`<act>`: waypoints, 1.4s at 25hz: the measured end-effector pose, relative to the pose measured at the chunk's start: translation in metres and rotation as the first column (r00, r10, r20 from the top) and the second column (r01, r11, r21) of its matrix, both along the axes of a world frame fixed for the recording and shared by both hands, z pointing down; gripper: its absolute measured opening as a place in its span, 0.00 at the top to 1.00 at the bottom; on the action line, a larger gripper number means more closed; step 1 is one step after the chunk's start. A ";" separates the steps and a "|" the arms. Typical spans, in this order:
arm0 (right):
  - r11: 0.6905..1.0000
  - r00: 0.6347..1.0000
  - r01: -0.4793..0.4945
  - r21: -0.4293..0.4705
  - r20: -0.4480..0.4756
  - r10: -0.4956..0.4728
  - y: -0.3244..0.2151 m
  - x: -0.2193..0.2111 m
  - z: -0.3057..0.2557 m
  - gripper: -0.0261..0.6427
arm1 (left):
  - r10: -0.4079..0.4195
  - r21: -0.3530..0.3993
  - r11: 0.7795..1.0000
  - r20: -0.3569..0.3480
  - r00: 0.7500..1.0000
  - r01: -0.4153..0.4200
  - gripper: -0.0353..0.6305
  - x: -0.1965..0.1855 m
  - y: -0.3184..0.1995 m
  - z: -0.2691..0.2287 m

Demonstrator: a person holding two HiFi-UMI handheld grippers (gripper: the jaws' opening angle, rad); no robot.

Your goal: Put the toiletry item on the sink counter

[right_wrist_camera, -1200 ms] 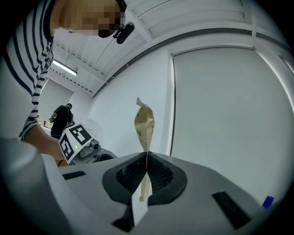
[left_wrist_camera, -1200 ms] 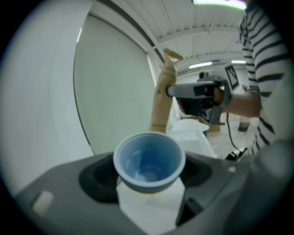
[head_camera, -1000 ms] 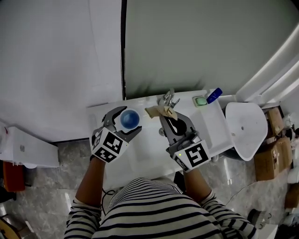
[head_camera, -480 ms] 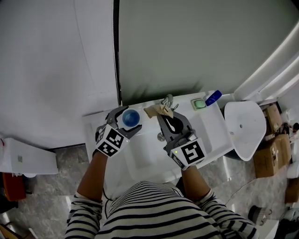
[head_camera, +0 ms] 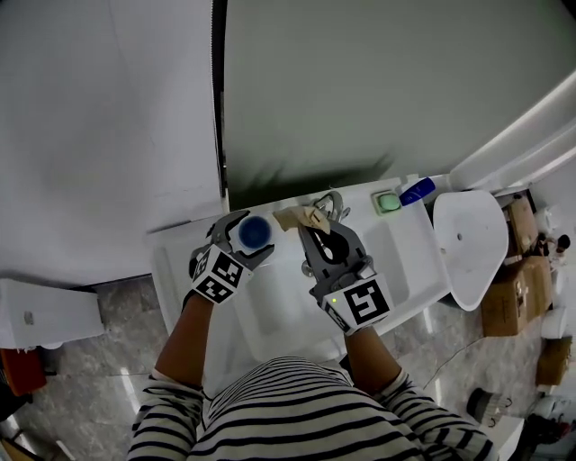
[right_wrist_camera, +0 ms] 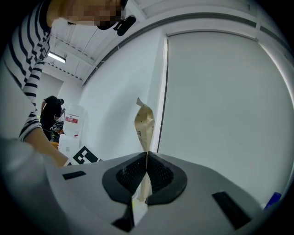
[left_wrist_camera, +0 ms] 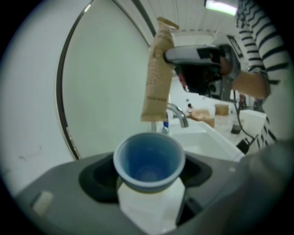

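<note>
Over the white sink tabletop (head_camera: 409, 254), nothing has moved: left hand-held gripper (head_camera: 249, 237) still grasps the blue-capped white bottle (left_wrist_camera: 149, 160); right hand-held gripper (head_camera: 315, 229) stays clenched on a tan paper sachet (head_camera: 299, 217); placement pending.

- Even, soft light was cast from overhead, where a ceiling light strip (left_wrist_camera: 221, 5) was blown out.
- A dim shadow was thrown on the wall (head_camera: 297, 176).
- Both gripper views were fisheye-bent and black-cornered.

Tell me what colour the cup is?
The cup is blue on top, white below. The left gripper view shows it best.
</note>
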State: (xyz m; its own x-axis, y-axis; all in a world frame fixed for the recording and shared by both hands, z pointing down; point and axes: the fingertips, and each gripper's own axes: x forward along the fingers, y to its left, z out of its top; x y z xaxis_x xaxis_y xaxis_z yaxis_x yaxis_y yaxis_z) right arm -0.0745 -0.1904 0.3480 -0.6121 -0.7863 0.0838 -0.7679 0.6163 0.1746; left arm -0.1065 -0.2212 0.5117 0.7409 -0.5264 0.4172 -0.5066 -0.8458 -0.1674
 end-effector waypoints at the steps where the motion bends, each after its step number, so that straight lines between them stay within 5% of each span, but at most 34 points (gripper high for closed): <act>1: 1.000 1.000 0.000 -0.007 -0.003 0.000 -0.004 -0.001 0.004 0.95 | 0.000 -0.008 1.000 0.000 1.000 0.000 0.38 0.000 -0.003 0.007; 13: 0.998 1.000 0.011 -0.069 -0.005 -0.011 -0.035 -0.009 0.030 0.95 | -0.012 -0.099 0.995 -0.017 1.000 0.010 0.38 0.001 -0.027 0.068; 35: 0.994 0.999 0.040 -0.101 -0.012 -0.041 -0.052 -0.019 0.044 0.95 | 0.005 -0.126 0.992 0.003 1.000 -0.005 0.38 0.016 -0.041 0.116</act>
State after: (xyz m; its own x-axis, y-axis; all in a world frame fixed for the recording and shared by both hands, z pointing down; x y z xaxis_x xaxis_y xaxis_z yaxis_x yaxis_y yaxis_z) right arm -0.0934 -0.2423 0.3922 -0.6417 -0.7479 0.1701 -0.7398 0.6620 0.1202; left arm -0.0909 -0.2626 0.6278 0.7420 -0.4659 0.4821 -0.5020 -0.8627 -0.0612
